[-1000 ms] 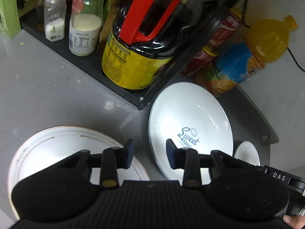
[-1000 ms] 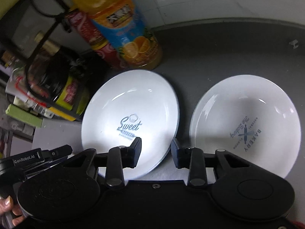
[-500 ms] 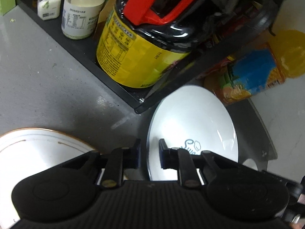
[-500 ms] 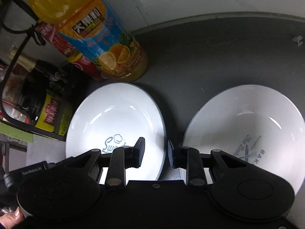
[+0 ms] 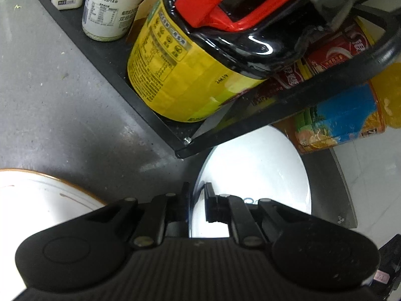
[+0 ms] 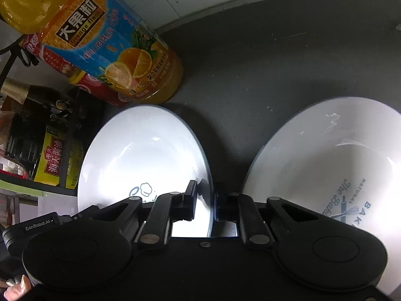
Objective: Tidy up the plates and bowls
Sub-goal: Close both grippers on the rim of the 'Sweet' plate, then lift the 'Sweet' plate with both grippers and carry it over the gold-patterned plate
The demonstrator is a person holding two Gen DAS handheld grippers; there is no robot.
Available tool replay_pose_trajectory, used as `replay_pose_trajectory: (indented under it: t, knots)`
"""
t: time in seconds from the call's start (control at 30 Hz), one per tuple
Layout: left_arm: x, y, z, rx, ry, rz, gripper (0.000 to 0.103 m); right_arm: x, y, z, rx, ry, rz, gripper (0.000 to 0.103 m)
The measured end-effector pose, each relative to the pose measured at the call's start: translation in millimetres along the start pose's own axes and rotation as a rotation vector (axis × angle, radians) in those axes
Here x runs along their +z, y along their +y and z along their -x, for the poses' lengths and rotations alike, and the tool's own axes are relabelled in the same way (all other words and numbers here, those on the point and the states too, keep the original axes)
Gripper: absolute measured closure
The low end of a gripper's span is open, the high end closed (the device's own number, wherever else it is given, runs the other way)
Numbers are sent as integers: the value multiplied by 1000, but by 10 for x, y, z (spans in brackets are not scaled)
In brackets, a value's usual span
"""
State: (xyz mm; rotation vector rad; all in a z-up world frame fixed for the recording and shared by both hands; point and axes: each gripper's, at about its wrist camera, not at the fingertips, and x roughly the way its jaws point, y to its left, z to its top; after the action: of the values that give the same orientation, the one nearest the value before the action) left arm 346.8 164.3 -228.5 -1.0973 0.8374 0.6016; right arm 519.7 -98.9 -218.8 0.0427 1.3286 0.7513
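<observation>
My left gripper has its fingers closed down to a narrow gap on the left rim of the white Sweet plate, one finger inside the rim and one outside. My right gripper pinches the same plate's right rim the same way. The plate is glossy white with a thin dark edge and blue script partly hidden behind my fingers. It sits on the dark grey countertop. To its right, just apart, lies a white Bakery plate with a blue whisk print. At my left is a gold-rimmed plate. Beyond stand an orange juice bottle and a yellow-labelled soy sauce jug on a black rack.
</observation>
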Motion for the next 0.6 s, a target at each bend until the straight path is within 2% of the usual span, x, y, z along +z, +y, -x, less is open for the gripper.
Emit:
replay_pose_trajectory:
  t: [0.1,0.3,0.6]
  knots:
    - [11,23,22,-6,13,14,95,-11,-26,22,3,3,-19,91]
    - [39,41,122,-39,20,3,97,-70,-4,209,44,-50,-13,97]
    - [-4,-7,222,-65,42,-33,98,-213,-38,442,44,-103,-33,98]
